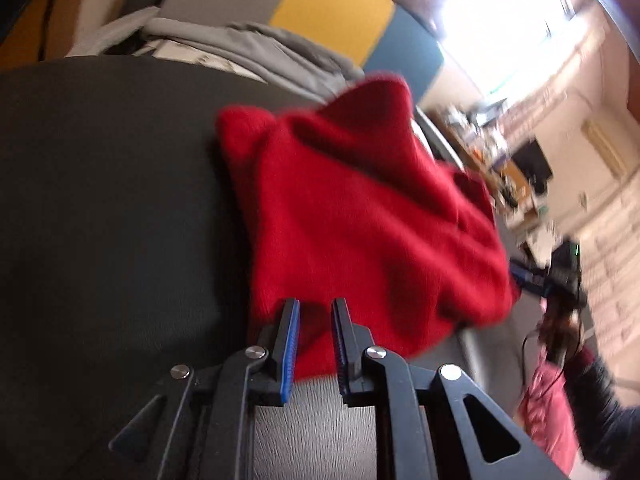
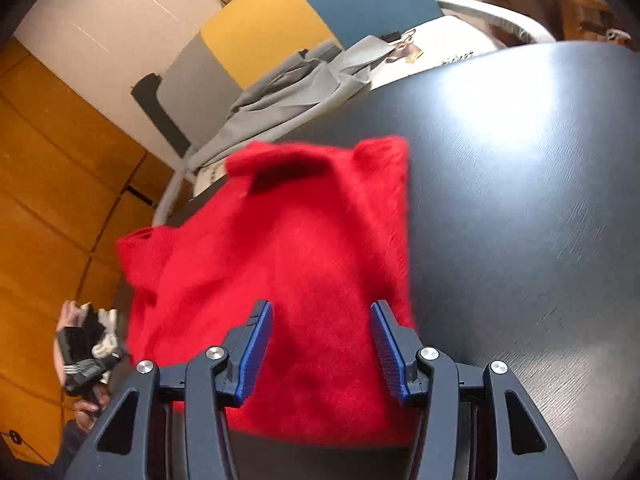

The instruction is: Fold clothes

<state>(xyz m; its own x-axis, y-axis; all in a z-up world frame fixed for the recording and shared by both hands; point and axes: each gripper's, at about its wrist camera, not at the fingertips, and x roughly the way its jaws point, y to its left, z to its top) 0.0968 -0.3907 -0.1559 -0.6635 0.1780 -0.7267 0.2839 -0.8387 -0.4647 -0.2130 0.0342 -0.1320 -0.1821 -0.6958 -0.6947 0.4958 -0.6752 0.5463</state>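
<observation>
A red fuzzy knit garment [image 1: 360, 220] lies bunched and partly folded on the dark table [image 1: 100, 200], its far corners sticking up. In the left wrist view my left gripper [image 1: 316, 308] sits at its near edge with the jaws a little apart and nothing between them. In the right wrist view the same red garment [image 2: 300, 260] lies under my right gripper [image 2: 322, 312], whose jaws are wide apart just above the cloth. The other gripper [image 2: 88, 364] shows at the left edge. The view is blurred.
A grey garment [image 1: 248, 52] is piled at the far table edge, also in the right wrist view [image 2: 288, 96]. Behind it stand yellow, blue and grey panels [image 2: 272, 20]. A wooden wall [image 2: 52, 180] is at the left. The table edge [image 1: 476, 356] runs close to the red garment.
</observation>
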